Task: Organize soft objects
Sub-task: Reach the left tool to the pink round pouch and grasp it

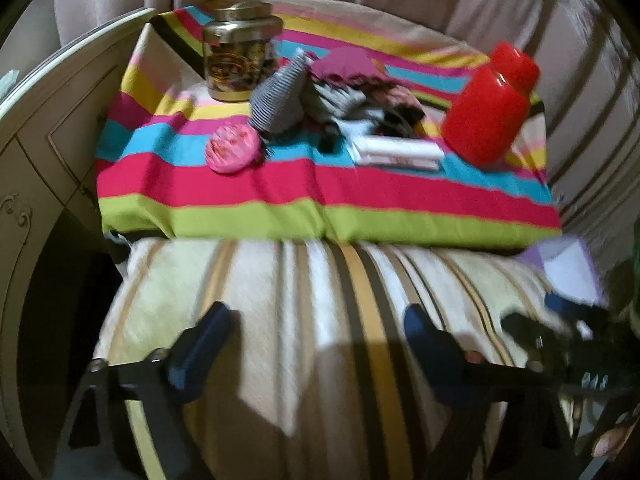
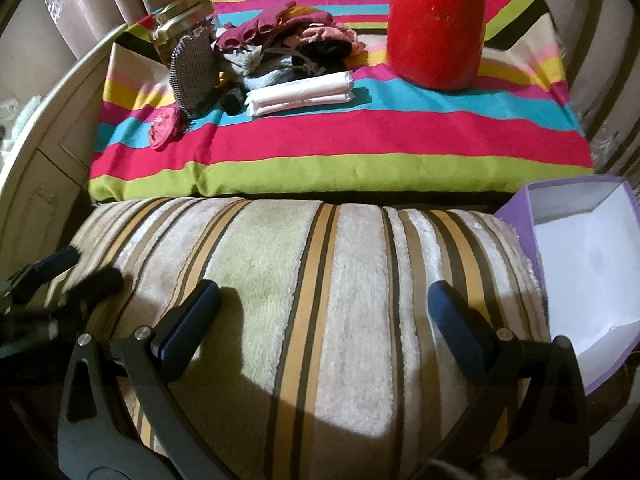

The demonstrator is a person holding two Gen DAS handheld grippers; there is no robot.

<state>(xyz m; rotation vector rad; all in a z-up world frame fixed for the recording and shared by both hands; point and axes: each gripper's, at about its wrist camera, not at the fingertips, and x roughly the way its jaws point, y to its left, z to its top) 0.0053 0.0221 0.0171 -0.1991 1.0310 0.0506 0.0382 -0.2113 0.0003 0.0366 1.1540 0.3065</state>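
Note:
A pile of small soft cloth items (image 1: pixel 356 100) (image 2: pixel 296 48) lies on a table under a bright striped cloth (image 1: pixel 280 188) (image 2: pixel 360 136). A grey striped pouch (image 1: pixel 276 96) (image 2: pixel 192 72), a pink round puff (image 1: pixel 234 148) (image 2: pixel 164 126) and a white wrapped pack (image 1: pixel 396 152) (image 2: pixel 300 92) lie beside the pile. My left gripper (image 1: pixel 316 328) is open and empty above a striped beige cushion (image 1: pixel 280 320). My right gripper (image 2: pixel 324 312) is open and empty above the same cushion (image 2: pixel 320 280). The right gripper's tip also shows at the far right of the left wrist view (image 1: pixel 560 320).
A red jar (image 1: pixel 492 108) (image 2: pixel 438 24) stands at the table's right. A gold-lidded glass jar (image 1: pixel 240 52) (image 2: pixel 180 28) stands at its left. An open purple box (image 2: pixel 584 264) with a white inside sits right of the cushion. A cream cabinet (image 1: pixel 48 140) is on the left, curtains behind.

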